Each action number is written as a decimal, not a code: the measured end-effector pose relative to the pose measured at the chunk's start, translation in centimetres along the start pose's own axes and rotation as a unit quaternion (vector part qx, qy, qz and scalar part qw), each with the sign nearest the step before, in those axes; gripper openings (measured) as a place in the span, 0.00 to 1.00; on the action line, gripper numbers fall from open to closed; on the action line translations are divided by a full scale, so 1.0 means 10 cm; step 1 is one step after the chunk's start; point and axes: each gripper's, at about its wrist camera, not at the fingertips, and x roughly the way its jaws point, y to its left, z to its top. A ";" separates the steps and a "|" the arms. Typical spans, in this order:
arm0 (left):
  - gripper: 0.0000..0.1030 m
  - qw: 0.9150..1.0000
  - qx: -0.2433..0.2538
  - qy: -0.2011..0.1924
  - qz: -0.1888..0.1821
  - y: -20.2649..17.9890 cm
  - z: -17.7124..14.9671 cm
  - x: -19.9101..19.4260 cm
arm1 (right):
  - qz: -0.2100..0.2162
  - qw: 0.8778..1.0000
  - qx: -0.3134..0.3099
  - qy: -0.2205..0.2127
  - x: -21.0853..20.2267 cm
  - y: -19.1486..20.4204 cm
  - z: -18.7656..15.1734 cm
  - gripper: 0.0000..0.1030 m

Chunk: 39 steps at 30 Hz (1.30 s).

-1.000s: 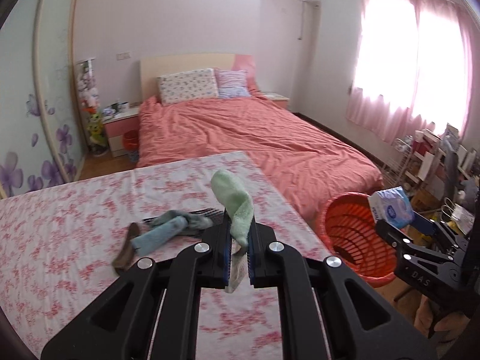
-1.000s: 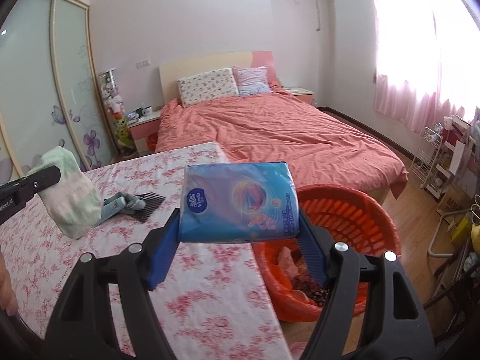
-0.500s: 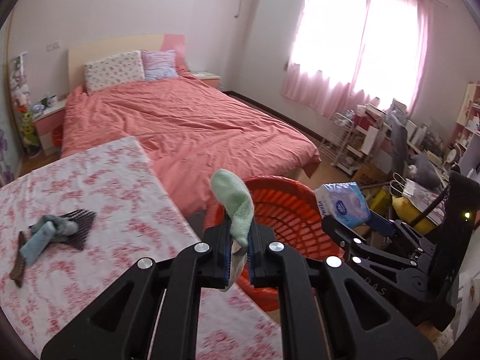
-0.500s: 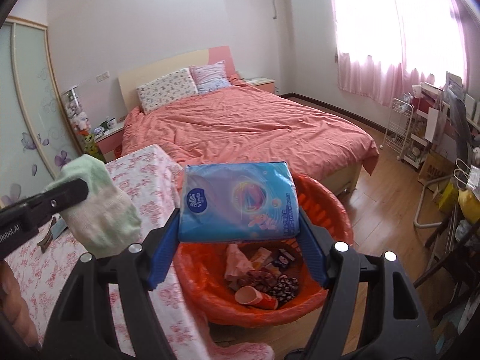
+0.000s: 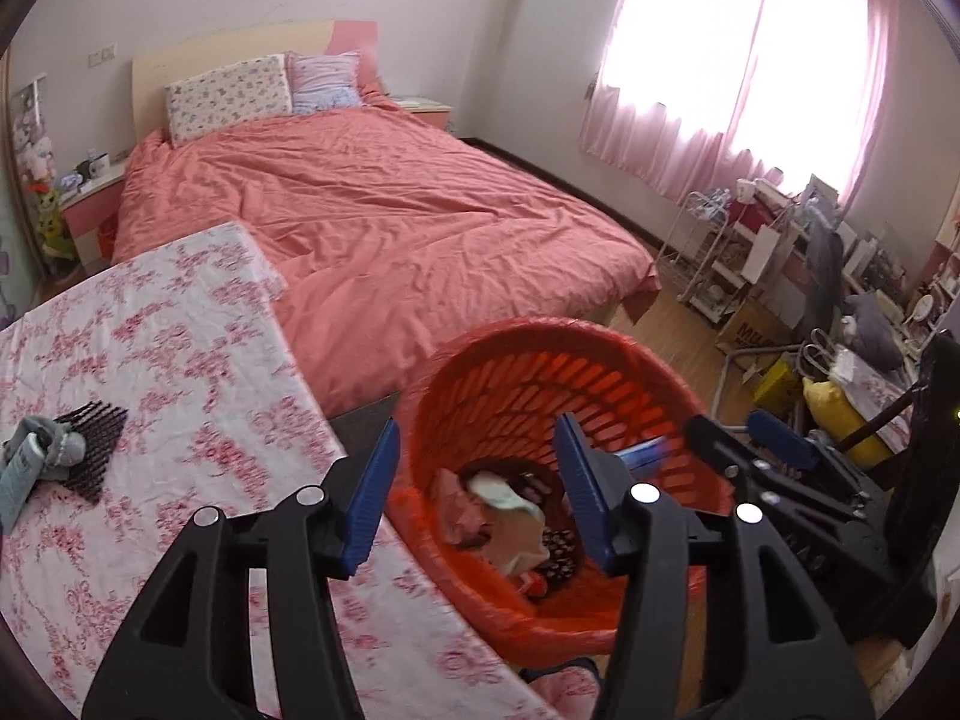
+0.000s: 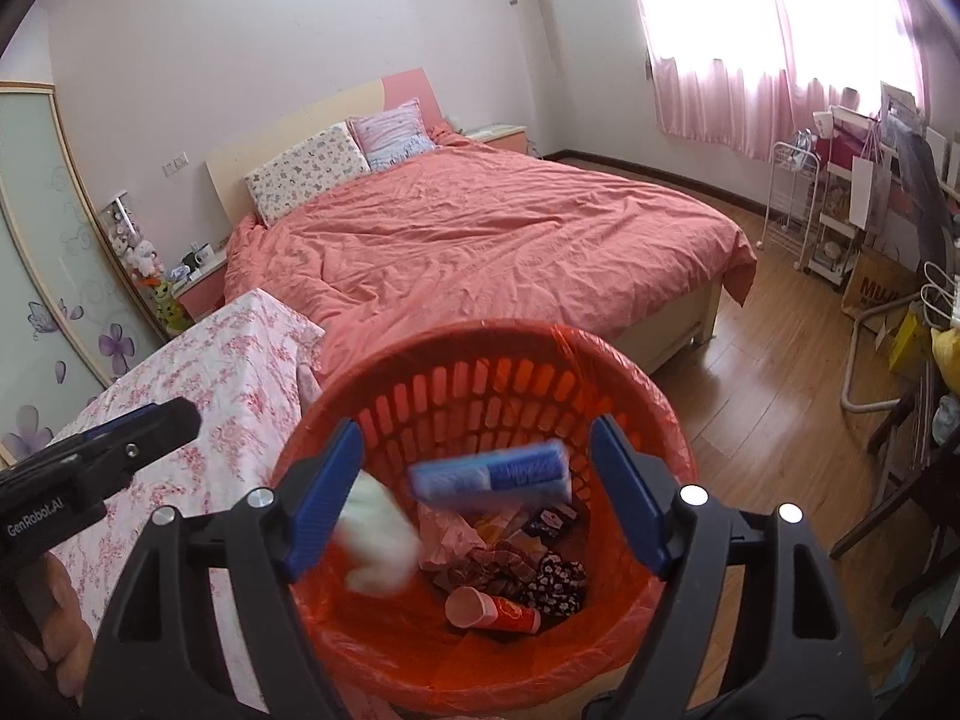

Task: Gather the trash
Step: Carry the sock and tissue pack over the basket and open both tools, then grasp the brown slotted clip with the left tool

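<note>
Both grippers hang open over the red trash basket beside the table. My left gripper is empty; the pale green cloth lies blurred inside the basket. My right gripper is empty; the blue tissue pack is blurred in mid-air inside the basket. Wrappers and a paper cup lie at the bottom. The right gripper also shows in the left wrist view.
The table with a pink floral cloth holds a black comb and a grey-blue sock. A large bed stands behind. Shelves and clutter line the right wall.
Both grippers moved from the table to over the basket and opened. The green cloth and the blue tissue pack left the jaws and dropped into the basket.
</note>
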 end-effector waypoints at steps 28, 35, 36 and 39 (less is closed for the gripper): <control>0.58 0.944 -0.116 0.043 0.306 2.68 -0.89 -0.90 | 0.047 0.989 -0.129 0.057 0.14 1.62 -0.52 0.76; 0.48 0.947 -0.135 0.050 0.287 2.84 -0.91 -0.75 | 0.058 0.983 -0.161 0.070 0.20 2.00 -0.63 0.76; 0.41 0.947 -0.135 0.049 0.288 2.85 -0.89 -0.73 | 0.059 0.982 -0.165 0.072 0.22 2.05 -0.64 0.76; 0.33 0.945 -0.151 0.048 0.286 2.94 -0.89 -0.77 | 0.064 0.980 -0.170 0.078 0.25 2.16 -0.67 0.76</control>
